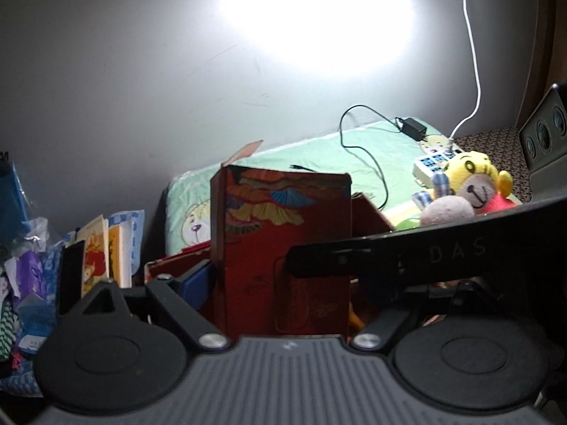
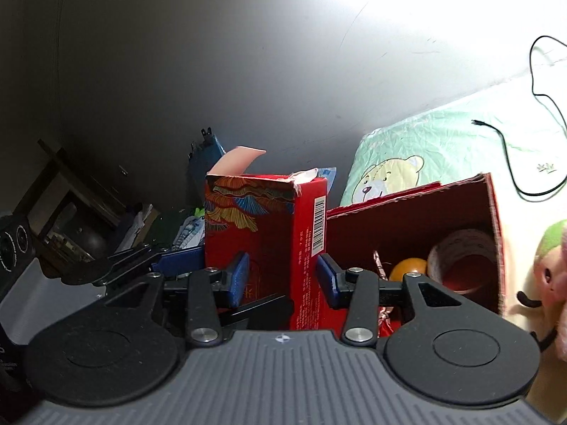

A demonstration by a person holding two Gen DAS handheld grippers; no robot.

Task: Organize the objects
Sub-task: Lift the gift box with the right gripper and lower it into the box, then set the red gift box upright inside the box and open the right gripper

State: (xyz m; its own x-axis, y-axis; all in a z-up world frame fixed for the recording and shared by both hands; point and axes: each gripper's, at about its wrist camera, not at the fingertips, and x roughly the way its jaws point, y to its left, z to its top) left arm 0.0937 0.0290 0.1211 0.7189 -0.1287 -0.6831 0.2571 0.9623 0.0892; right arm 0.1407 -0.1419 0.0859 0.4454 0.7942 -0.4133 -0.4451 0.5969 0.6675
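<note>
A tall red box (image 1: 283, 233) printed with coloured fans stands upright in the middle of both views, its top flap (image 2: 235, 161) torn open. My right gripper (image 2: 283, 278) is shut on it, with blue pads (image 2: 241, 276) pressed to two opposite sides. My left gripper (image 1: 283, 276) also holds it. Its left blue pad (image 1: 196, 279) lies against the box's left edge, and its right finger is hidden behind the right gripper's black body (image 1: 425, 253). In the right wrist view the left gripper (image 2: 141, 262) reaches in from the left.
An open red carton (image 2: 492, 219) just right of the box holds an orange ball (image 2: 407, 269) and a tape roll (image 2: 460, 258). A yellow plush toy (image 1: 471, 180), a power strip (image 1: 436, 159) and a black cable (image 1: 368, 156) lie on the green bear-print cloth (image 1: 319, 156). Books (image 1: 102, 255) stand at left.
</note>
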